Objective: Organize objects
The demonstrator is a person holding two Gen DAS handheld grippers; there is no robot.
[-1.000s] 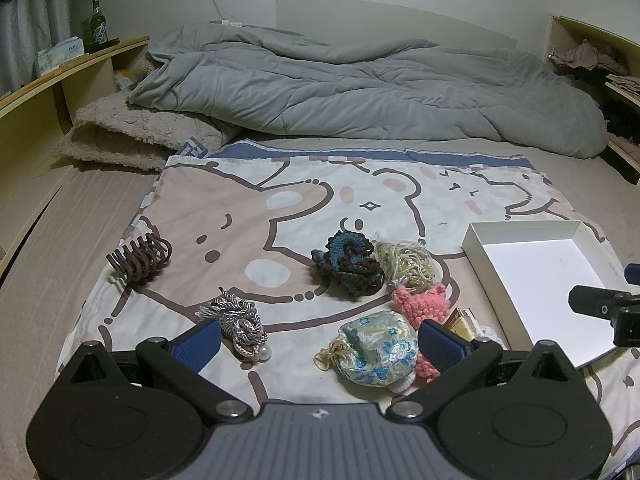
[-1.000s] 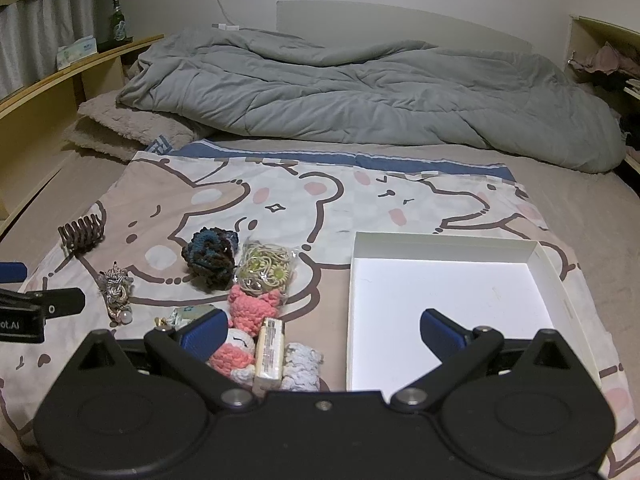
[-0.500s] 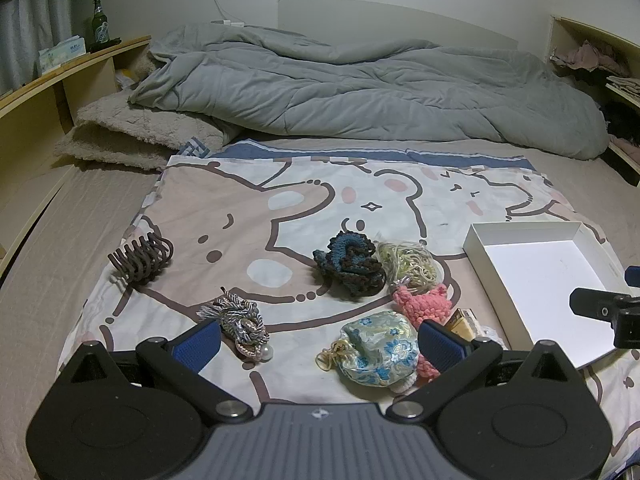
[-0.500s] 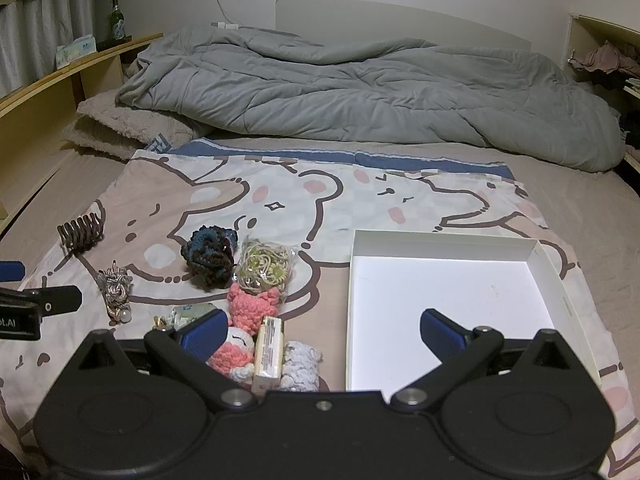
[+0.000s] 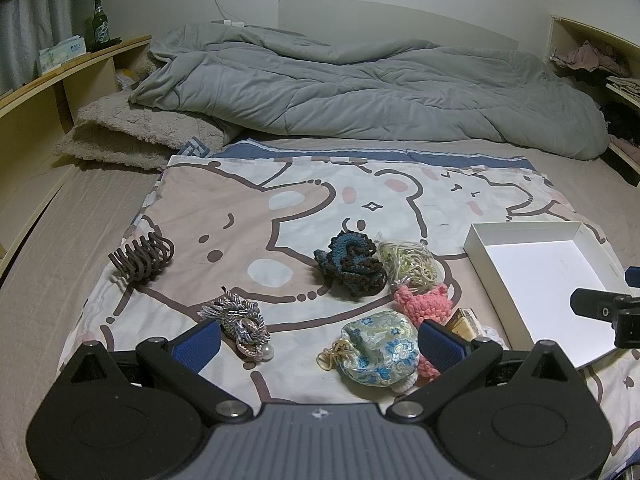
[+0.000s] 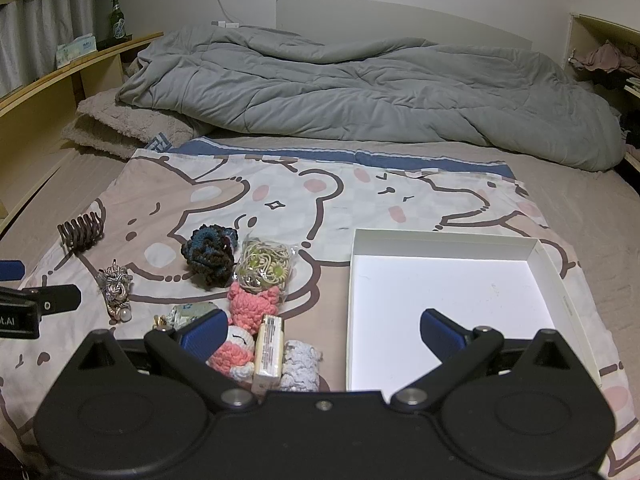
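Brown plastic claw clip (image 5: 141,256) lies far left on the cartoon sheet (image 5: 240,216), stiff and easy to pinch; next the tassel (image 5: 240,318), dark scrunchie (image 5: 352,266), brocade pouch (image 5: 378,346), all soft and light, best taken mid-body. White box (image 6: 440,242) waits empty, right. Left gripper (image 5: 318,342) and right gripper (image 6: 320,330) both gape wide, holding nothing
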